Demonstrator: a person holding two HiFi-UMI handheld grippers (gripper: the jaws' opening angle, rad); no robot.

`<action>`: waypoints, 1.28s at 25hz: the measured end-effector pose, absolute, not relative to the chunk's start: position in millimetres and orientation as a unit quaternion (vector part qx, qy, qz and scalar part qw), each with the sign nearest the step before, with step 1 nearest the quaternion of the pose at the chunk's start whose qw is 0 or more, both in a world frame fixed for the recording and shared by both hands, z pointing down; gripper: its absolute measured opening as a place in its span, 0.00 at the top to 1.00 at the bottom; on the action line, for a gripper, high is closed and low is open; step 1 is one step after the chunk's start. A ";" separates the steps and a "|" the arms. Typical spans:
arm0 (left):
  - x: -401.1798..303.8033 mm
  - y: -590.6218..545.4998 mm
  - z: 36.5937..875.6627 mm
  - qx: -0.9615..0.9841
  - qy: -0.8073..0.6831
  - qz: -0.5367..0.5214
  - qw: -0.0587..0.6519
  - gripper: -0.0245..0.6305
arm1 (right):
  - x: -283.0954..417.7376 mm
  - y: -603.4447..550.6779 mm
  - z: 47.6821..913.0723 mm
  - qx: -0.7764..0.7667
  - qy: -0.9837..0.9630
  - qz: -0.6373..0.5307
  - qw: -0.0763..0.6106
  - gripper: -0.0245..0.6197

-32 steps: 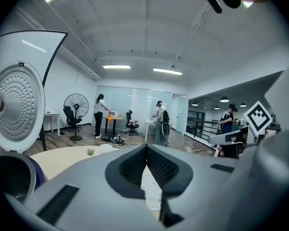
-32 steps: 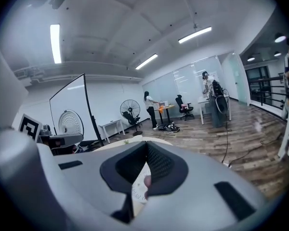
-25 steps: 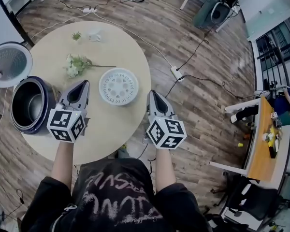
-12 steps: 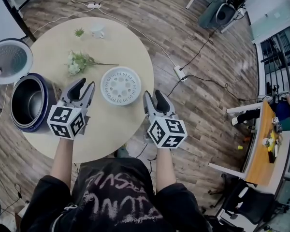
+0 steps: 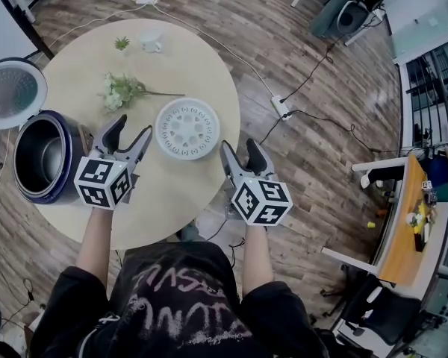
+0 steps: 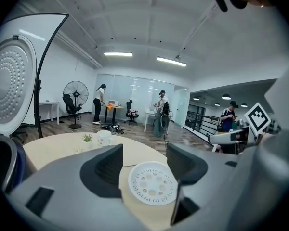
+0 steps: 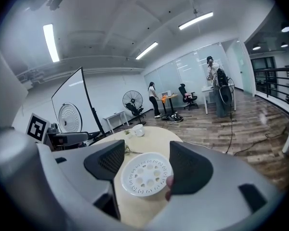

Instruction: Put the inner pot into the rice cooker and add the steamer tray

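Head view: a white, round, perforated plastic steamer tray (image 5: 187, 129) lies flat on a pale round wooden table (image 5: 172, 192), ahead of and between the left gripper (image 5: 133, 127) and the right gripper (image 5: 239, 148). Left gripper view: the jaws have just been opening and stand wide, gripping nothing, and the tray shows through the gap, farther along the table. Right gripper view: the same, with wide, empty jaws framing the tray.

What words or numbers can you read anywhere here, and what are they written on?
No text reads clearly.
Shirt: pale scrawled print, upside down in the head view, too rough to read.
Marker cubes: black-and-white square patterns only, no letters.
Rice cooker, steamer tray, cup: no label visible.
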State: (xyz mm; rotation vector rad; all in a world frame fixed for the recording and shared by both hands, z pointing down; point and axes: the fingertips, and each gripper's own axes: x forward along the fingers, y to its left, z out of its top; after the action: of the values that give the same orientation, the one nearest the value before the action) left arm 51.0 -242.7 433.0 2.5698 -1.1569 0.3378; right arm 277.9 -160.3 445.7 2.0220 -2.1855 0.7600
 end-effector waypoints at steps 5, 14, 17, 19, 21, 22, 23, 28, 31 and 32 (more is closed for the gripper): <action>59.0 -252.8 454.0 0.893 -0.398 0.139 0.157 0.53 | 281.8 -170.7 465.9 0.654 -0.707 0.264 0.053 0.50; 72.2 -278.2 496.5 0.883 -0.399 0.176 0.174 0.53 | 290.6 -197.0 505.4 0.648 -0.698 0.295 0.081 0.51; 75.1 -289.0 519.5 0.878 -0.403 0.189 0.178 0.53 | 292.4 -206.4 528.9 0.646 -0.692 0.308 0.092 0.51; 77.5 -293.3 537.9 0.874 -0.401 0.197 0.192 0.53 | 294.0 -209.7 546.4 0.644 -0.687 0.319 0.102 0.52; 79.7 -298.9 554.8 0.869 -0.402 0.204 0.205 0.53 | 295.9 -214.9 560.0 0.643 -0.684 0.328 0.108 0.53; 80.2 -301.5 563.6 0.866 -0.402 0.209 0.211 0.53 | 296.1 -217.5 566.5 0.642 -0.683 0.331 0.109 0.53; 80.4 -303.2 572.7 0.863 -0.403 0.214 0.215 0.53 | 296.2 -219.2 573.8 0.641 -0.681 0.336 0.111 0.53; 81.2 -306.4 609.7 0.853 -0.403 0.234 0.237 0.53 | 295.0 -226.5 610.2 0.632 -0.675 0.360 0.124 0.54; 79.1 -308.5 628.8 0.846 -0.404 0.248 0.245 0.53 | 290.7 -232.5 629.5 0.625 -0.673 0.372 0.133 0.55; 79.4 -308.9 634.3 0.844 -0.403 0.250 0.249 0.54 | 289.6 -234.1 635.2 0.623 -0.672 0.376 0.136 0.55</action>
State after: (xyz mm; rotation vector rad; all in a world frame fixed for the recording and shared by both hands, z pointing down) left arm 79.4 -308.9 634.3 2.2997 -1.0984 0.6818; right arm 289.6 -234.1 635.2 1.8039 -1.9471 1.0883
